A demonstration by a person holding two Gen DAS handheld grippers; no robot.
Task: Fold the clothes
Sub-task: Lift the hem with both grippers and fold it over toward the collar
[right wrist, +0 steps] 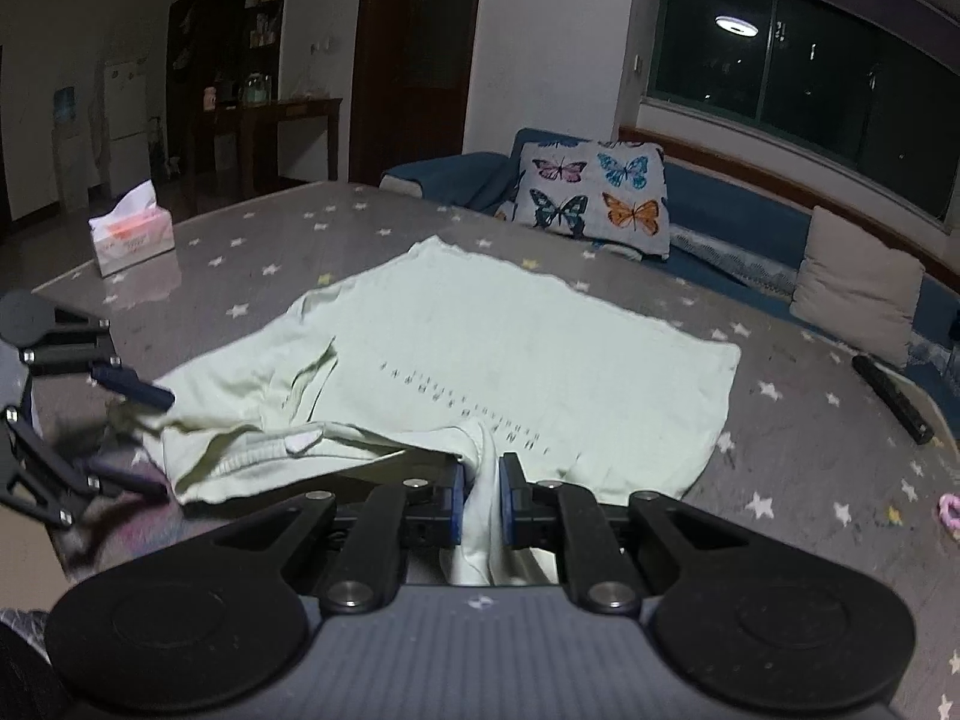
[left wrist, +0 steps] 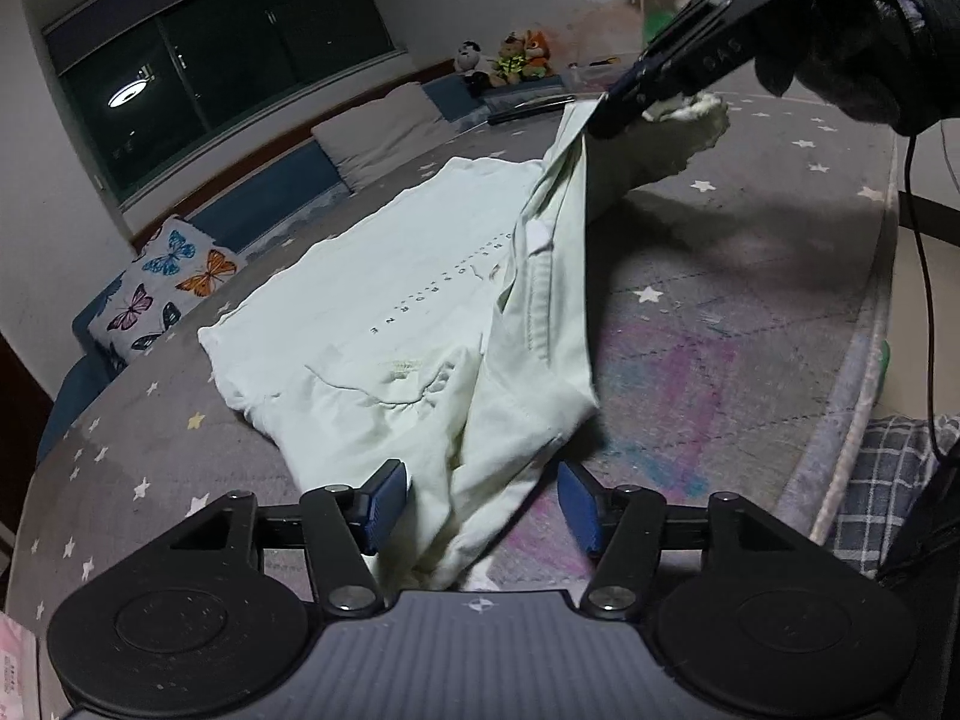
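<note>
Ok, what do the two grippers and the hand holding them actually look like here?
Both the left gripper and right gripper have black linkage arms, blue finger pads and a ribbed grey body with round black discs. A dark glove covers the hand on the right one, and a thin black cable hangs below it.

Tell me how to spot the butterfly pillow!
Find the big dark window, then look under it to the blue sofa behind the starry table. The butterfly pillow leans at the sofa's end. It has pink, blue and orange butterflies, while the beige cushion nearby is plain.
</note>
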